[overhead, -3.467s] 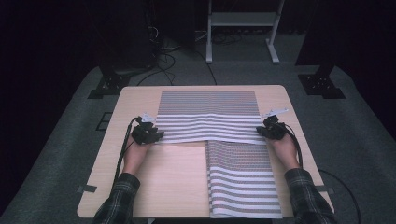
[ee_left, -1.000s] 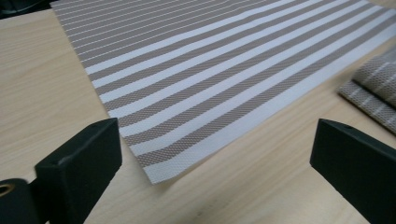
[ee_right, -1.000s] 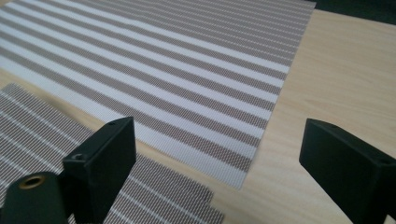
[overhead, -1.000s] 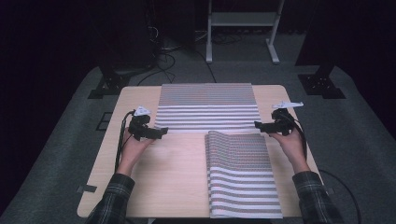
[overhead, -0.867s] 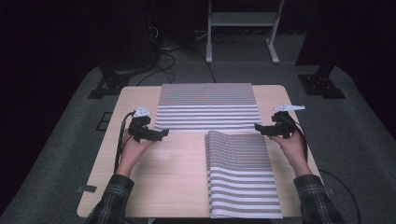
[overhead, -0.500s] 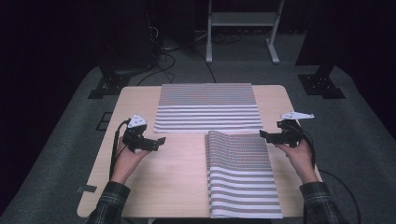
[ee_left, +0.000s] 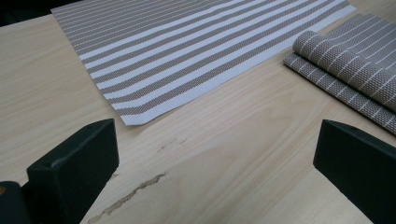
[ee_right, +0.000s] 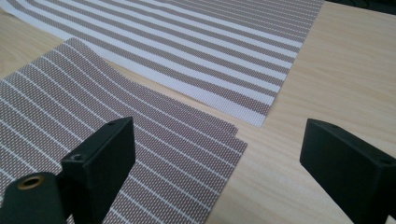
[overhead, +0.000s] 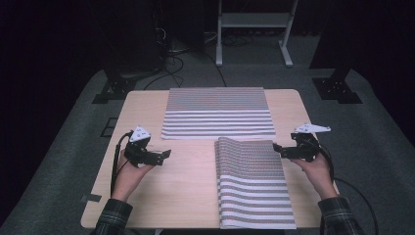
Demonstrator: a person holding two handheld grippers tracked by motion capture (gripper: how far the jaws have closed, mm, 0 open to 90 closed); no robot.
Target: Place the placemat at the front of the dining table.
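Two grippers, two striped mats and one table (overhead: 195, 181) made up the count. No brand, label or writing could be read on any of them.

At the table's 9 o'clock, the left gripper (overhead: 164, 155) sat in the person's left hand (overhead: 129, 174), over bare wood, its jaws pointing toward 3 o'clock. In the left gripper view its jaws stood wide apart with nothing between them, only wood below. That view also gave what the high view did not: pale scuff marks (ee_left: 126, 198) in the wood close to the jaws, and the woven grain of the flat mat's near corner (ee_left: 133, 119).

The flat mat (overhead: 218, 113) lay spread at the table's 12 o'clock, stripes running side to side. The folded mat (overhead: 252, 183) lay toward 5 o'clock, its far part doubled over with a rounded fold, reaching to the near edge. The left gripper view showed that fold as a soft roll (ee_left: 345, 60) at its 2 o'clock, a narrow strip of wood parting the two mats.

At 3 o'clock, the right gripper (overhead: 278, 150) was held in the right hand (overhead: 318, 171), jaws pointing toward 9 o'clock, just beside the folded mat's edge. The right gripper view showed its jaws wide apart and empty, above that mat's layered corner (ee_right: 224, 135).
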